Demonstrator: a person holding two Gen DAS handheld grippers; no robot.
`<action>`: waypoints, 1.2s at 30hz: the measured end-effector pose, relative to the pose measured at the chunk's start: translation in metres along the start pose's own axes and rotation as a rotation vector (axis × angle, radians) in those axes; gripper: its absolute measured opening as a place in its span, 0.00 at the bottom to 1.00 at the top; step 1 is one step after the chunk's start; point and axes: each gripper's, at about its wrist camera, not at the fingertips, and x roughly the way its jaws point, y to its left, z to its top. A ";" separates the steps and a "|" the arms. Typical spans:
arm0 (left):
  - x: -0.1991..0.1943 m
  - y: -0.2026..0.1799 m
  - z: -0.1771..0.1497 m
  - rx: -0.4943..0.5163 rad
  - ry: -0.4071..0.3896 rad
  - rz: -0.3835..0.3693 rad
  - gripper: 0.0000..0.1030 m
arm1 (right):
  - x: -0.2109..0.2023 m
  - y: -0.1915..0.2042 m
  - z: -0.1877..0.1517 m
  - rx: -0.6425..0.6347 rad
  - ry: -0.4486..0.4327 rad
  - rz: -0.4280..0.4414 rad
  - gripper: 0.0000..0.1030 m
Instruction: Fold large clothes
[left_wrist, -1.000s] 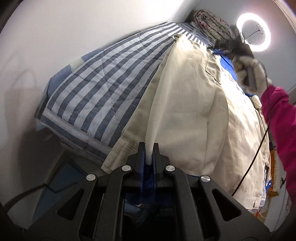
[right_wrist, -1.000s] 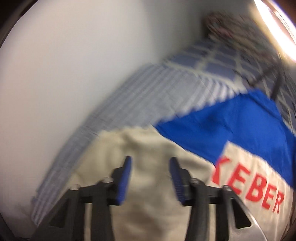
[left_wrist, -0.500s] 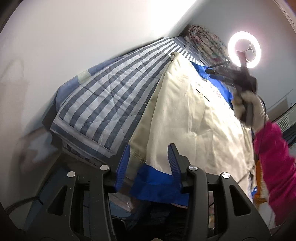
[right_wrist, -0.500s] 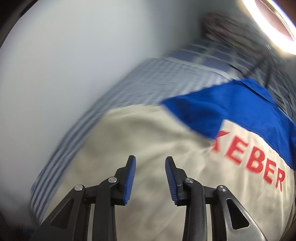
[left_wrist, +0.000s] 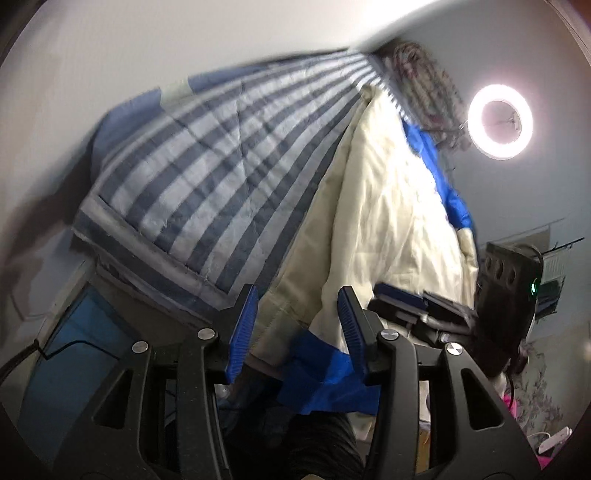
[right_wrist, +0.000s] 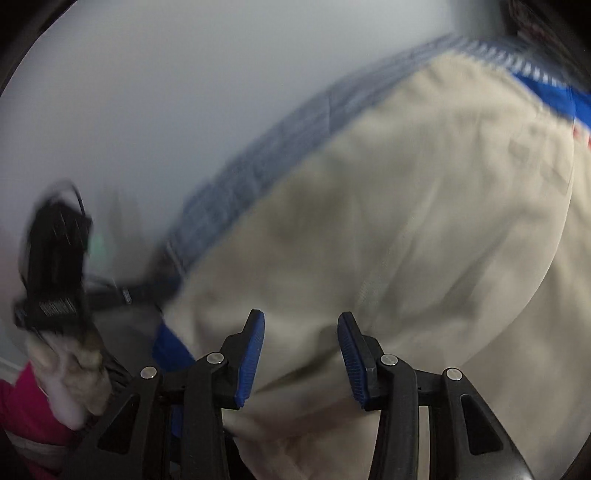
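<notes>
**Both tongs released, garment lying on the bed after a fold**

Nearest, left wrist view: left gripper (left_wrist: 297, 328) stands released, blue pads apart, nothing between them. One second ago it was clenched on a pinch of cream cloth at the hem; half a second ago it had already let go. Hem edge and a blue trim band of the jacket (left_wrist: 388, 206) lie just ahead of the pads, hanging at the near edge of the bed.

Right wrist view, blurred by motion: right gripper (right_wrist: 301, 350) also released, jaws wider than half a second ago, cream cloth (right_wrist: 406, 206) beneath and ahead of the tips. It has swung from the collar end, where the red lettering showed, toward the hem end; it now sits close beside the left one.

Reading: a lengthwise fold looks laid and dropped. Likely next is a fresh grasp at the hem for a crosswise fold; that is a judgement only.

Farther: striped quilt (left_wrist: 221, 177) under and beside the jacket, a patterned bundle (left_wrist: 428, 85) at the far corner, ring light (left_wrist: 500, 121) beyond.

Count: one jacket, two grippers, one quilt, one bundle, one ring light
</notes>
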 end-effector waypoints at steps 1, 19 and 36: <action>0.003 -0.002 -0.001 0.007 0.008 0.003 0.44 | 0.002 0.002 -0.007 0.006 0.002 -0.020 0.43; -0.004 -0.007 -0.005 0.011 -0.036 0.003 0.44 | -0.016 0.010 -0.076 0.316 -0.091 0.249 0.29; 0.004 -0.016 -0.010 0.092 -0.043 0.099 0.06 | -0.054 0.021 -0.057 0.125 -0.189 -0.005 0.44</action>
